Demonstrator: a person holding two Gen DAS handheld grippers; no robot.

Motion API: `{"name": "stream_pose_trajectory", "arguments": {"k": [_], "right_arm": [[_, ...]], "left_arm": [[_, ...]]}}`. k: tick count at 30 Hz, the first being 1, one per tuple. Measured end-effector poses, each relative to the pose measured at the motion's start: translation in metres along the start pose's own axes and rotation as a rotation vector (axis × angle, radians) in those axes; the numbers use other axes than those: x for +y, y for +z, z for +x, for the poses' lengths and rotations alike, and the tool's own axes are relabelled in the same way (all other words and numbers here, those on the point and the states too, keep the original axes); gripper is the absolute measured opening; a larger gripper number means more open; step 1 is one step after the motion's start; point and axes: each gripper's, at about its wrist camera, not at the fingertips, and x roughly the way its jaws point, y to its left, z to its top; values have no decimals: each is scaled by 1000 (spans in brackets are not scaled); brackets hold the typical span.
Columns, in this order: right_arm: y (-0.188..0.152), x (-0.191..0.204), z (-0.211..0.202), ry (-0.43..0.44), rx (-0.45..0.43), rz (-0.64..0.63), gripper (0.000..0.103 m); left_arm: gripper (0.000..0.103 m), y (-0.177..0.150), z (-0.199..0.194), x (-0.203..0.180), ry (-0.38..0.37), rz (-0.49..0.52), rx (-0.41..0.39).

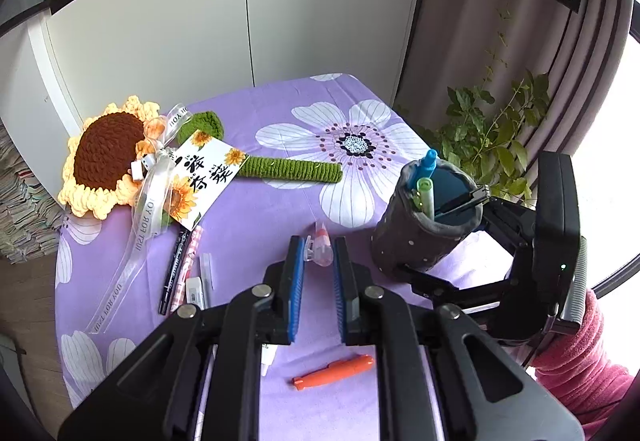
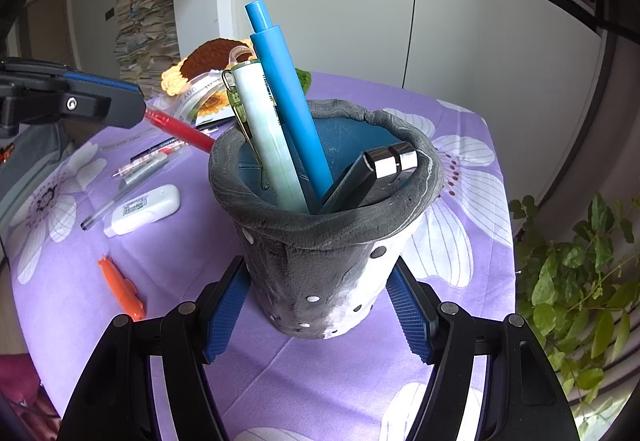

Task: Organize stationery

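A grey felt pen holder stands on the purple flowered cloth, gripped at its base between the pads of my right gripper. It holds a blue pen, a pale green pen and a black clip-like item. The holder also shows in the left wrist view. My left gripper hovers over the table with its jaws a little apart around a red pen; whether they grip it is unclear. The red pen sticks out past the left gripper in the right wrist view.
An orange pen, a black marker, a pink checked pen and a white correction tape lie on the cloth. A crochet sunflower with a card lies at the back left. A potted plant stands off the right edge.
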Motion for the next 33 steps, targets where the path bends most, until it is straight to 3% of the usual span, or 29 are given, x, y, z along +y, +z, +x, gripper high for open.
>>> {"name": "stream_pose_trajectory", "arguments": {"k": [13, 26, 33], "right_arm": [[0, 0, 0, 0, 0, 0, 71], [-1, 3, -1, -8, 2, -9, 70], [-1, 3, -1, -8, 3, -11, 70]], "left_arm": [[12, 28, -32, -5, -22, 9, -91], [12, 70, -109, -43, -22, 135, -306], [12, 73, -98, -65, -90, 176, -281]]}}
